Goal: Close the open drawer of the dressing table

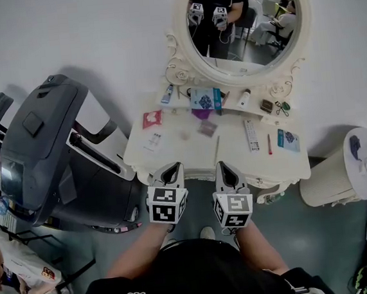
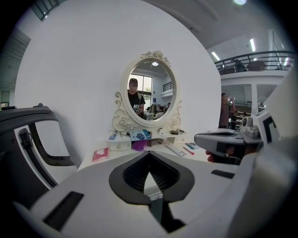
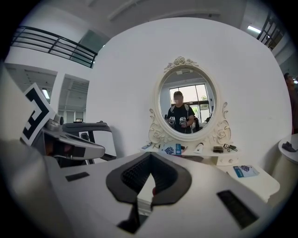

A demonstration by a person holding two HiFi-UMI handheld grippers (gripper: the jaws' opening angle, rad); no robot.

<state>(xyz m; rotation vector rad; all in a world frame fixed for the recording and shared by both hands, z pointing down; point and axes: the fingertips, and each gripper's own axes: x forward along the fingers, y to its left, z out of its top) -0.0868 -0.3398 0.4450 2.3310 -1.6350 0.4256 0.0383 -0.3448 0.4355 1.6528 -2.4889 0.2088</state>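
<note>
The white dressing table (image 1: 171, 152) with an oval mirror (image 1: 242, 21) stands against the wall. Both grippers are at its front edge, side by side. My left gripper (image 1: 171, 170) points at the table front just left of centre, and its jaws meet at the tips with nothing between them (image 2: 150, 197). My right gripper (image 1: 223, 167) is just right of centre, its jaws likewise together and empty (image 3: 139, 201). A strip of the table's front (image 1: 199, 172) shows between the grippers. The grippers hide the drawer, so I cannot tell how far out it stands.
On the tabletop lie a remote (image 1: 251, 135), a red pen (image 1: 268, 144), a blue booklet (image 1: 287, 138), a pink packet (image 1: 152, 119) and a blue box (image 1: 206, 99). A large dark machine (image 1: 47, 143) stands close on the left. A white round stool (image 1: 359, 165) stands on the right.
</note>
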